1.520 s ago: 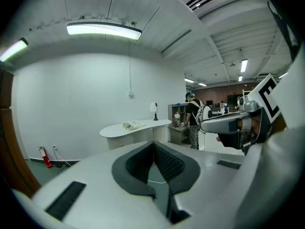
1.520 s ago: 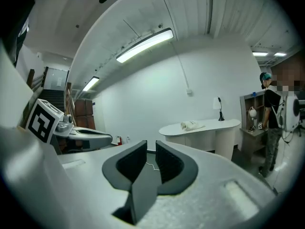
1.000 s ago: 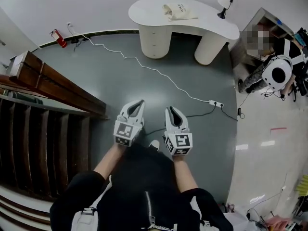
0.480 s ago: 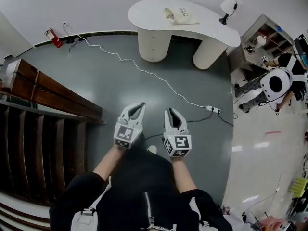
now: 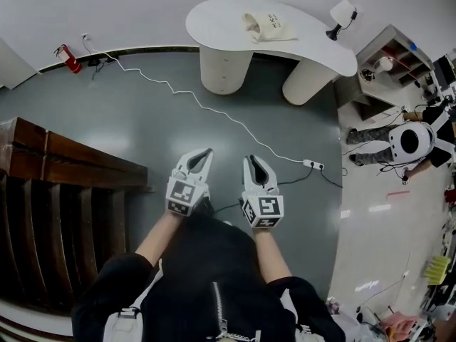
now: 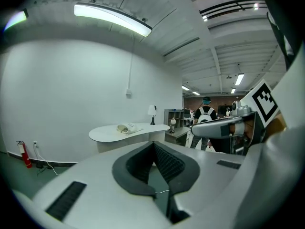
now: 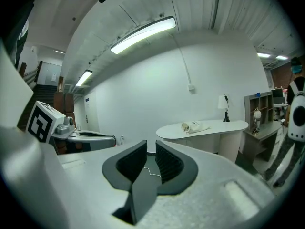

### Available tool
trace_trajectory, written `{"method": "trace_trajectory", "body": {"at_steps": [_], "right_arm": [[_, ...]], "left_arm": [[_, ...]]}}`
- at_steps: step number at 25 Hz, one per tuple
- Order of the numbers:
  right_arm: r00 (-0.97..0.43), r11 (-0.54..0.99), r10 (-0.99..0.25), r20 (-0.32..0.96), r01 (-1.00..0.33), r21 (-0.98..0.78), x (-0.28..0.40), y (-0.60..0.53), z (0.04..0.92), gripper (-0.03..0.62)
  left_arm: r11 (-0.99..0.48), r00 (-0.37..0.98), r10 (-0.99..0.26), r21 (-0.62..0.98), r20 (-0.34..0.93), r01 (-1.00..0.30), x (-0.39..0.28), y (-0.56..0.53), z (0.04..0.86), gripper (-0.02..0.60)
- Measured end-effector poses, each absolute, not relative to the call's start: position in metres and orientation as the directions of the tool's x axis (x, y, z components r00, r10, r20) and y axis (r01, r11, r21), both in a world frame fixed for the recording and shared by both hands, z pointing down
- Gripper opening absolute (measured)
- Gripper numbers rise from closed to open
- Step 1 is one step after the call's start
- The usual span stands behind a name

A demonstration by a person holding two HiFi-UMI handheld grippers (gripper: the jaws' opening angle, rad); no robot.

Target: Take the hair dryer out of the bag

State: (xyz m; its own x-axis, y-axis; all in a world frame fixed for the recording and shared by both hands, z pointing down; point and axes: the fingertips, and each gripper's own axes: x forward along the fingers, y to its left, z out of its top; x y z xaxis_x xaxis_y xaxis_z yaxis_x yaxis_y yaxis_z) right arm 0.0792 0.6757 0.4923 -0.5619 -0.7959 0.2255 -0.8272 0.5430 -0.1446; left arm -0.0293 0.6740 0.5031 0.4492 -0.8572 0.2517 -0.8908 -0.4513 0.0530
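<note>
A cream cloth bag (image 5: 267,26) lies on the white curved table (image 5: 221,16) at the far side of the room; no hair dryer shows. The bag also appears small and far in the left gripper view (image 6: 126,127) and in the right gripper view (image 7: 193,126). My left gripper (image 5: 206,152) is held out over the grey floor, well short of the table, jaws shut with the pads meeting (image 6: 154,144) and nothing in them. Beside it my right gripper (image 5: 254,161) stands open by a narrow gap (image 7: 151,147), empty.
A white cable (image 5: 214,109) runs across the floor to a power strip (image 5: 313,165). Dark wooden stairs (image 5: 64,169) stand at the left, a fire extinguisher (image 5: 65,57) by the wall. A lamp (image 5: 342,13) tops the table; shelves (image 5: 399,55) and a person (image 5: 410,141) are at right.
Both grippers and the head have moved forward across the floor toward the table. The wooden stairs have slid back on the left. Neither gripper's jaws have changed.
</note>
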Motion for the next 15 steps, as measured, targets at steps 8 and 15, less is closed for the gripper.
{"method": "trace_trajectory", "body": {"at_steps": [8,15], "right_arm": [[-0.529,0.509,-0.821,0.215,-0.849,-0.141,0.052,0.636,0.489,0.046],[-0.505,0.481,-0.836,0.217,-0.863,-0.155,0.033,0.615,0.489,0.046]], "left_arm": [[-0.501,0.495,-0.833,0.042,0.247,-0.865,-0.054,0.632,0.504,0.011],[-0.517,0.512,-0.823,0.047,0.247,-0.855,-0.078,0.607,0.504,0.011]]}}
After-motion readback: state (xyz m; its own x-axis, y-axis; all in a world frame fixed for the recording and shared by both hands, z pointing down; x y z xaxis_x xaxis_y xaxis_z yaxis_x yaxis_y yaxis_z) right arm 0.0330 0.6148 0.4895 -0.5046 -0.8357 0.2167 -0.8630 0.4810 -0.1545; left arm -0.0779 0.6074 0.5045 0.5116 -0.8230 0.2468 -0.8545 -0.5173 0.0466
